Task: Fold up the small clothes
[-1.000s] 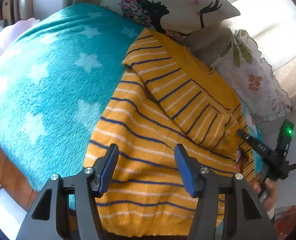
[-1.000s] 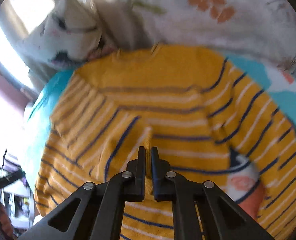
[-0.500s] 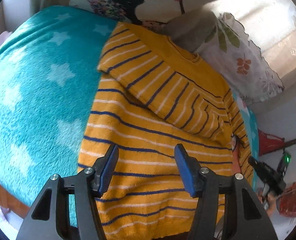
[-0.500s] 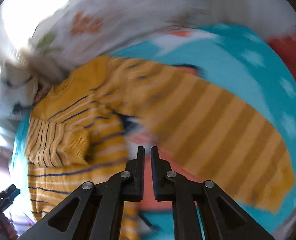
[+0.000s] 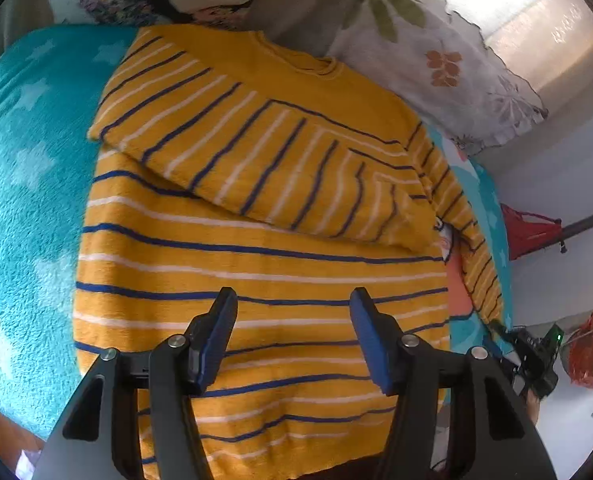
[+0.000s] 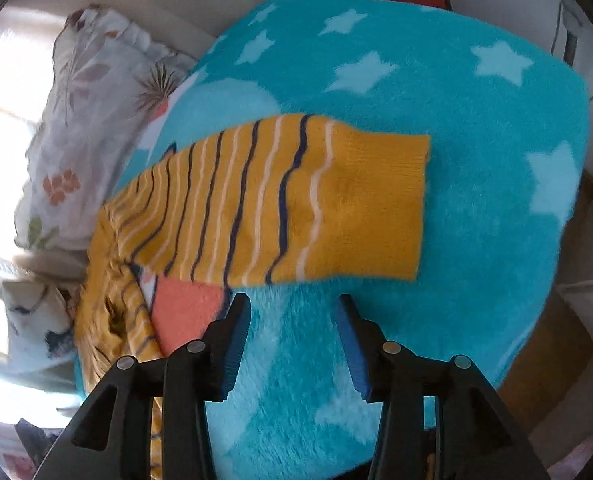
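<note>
A small yellow sweater (image 5: 256, 248) with blue and white stripes lies flat on a teal star blanket (image 5: 20, 208). Its left sleeve (image 5: 256, 160) is folded across the chest. Its right sleeve (image 6: 288, 204) lies stretched out on the blanket (image 6: 476, 160) in the right wrist view. My left gripper (image 5: 292, 336) is open and empty, above the sweater's lower body. My right gripper (image 6: 292, 340) is open and empty, just short of the outstretched sleeve. The right gripper also shows small at the lower right of the left wrist view (image 5: 532, 356).
Floral pillows (image 5: 436, 60) lie beyond the sweater's collar, and one shows in the right wrist view (image 6: 88, 120). A red object (image 5: 528, 232) sits beyond the blanket's right edge. The blanket's near edge drops off at the lower left (image 5: 12, 432).
My right gripper let go of the folded left sleeve, swung away to the right sleeve and opened. My left gripper shifted over the sweater's body, still open.
</note>
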A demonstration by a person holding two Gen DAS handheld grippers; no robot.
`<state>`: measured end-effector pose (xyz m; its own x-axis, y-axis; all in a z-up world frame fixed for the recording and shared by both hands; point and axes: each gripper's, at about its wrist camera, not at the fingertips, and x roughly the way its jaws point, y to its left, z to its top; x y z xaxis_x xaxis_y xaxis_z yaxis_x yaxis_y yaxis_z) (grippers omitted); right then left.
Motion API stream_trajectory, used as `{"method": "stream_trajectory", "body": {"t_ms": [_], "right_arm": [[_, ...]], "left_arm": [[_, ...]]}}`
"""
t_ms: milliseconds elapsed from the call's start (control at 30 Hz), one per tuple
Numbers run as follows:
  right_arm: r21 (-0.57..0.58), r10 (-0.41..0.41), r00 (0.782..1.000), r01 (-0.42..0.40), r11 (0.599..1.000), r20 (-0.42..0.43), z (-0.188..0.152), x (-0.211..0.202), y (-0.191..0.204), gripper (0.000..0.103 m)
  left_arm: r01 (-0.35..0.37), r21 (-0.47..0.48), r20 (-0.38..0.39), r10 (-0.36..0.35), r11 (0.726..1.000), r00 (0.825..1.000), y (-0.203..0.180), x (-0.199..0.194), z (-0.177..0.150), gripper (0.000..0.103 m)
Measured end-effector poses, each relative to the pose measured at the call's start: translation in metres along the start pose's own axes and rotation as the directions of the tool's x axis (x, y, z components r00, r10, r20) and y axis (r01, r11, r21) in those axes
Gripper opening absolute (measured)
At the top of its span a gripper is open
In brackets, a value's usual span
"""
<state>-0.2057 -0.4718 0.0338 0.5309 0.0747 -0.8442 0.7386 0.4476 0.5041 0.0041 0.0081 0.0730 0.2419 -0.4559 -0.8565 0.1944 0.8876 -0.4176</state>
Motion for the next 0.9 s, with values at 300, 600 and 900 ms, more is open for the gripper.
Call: {"method": "stream_trajectory", "body": {"t_ms": [300,600,900], "right_arm": [[0.014,-0.004,0.998,0.003,1.0,0.07,0.054,0.023,0.007,0.013],[-0.414,-0.048,0.98,0.126,0.902,0.193,0.063,0.006,0.149,0.012],[-0.797,0.118,0.978,0.066,0.6,0.17,-0.06,0.032,0.369,0.011]], "left_arm": [[-0.073,-0.076,0.001,0.073,0.994,0.997,0.001,-0.004,-0.017,0.058],[-0.076,-0.132,0.075,0.087,0.988,0.993,0.057,-0.036,-0.026,0.058],[-0.075,-0.241,0.17,0.118,0.968,0.978,0.153,-0.09,-0.033,0.058]]}}
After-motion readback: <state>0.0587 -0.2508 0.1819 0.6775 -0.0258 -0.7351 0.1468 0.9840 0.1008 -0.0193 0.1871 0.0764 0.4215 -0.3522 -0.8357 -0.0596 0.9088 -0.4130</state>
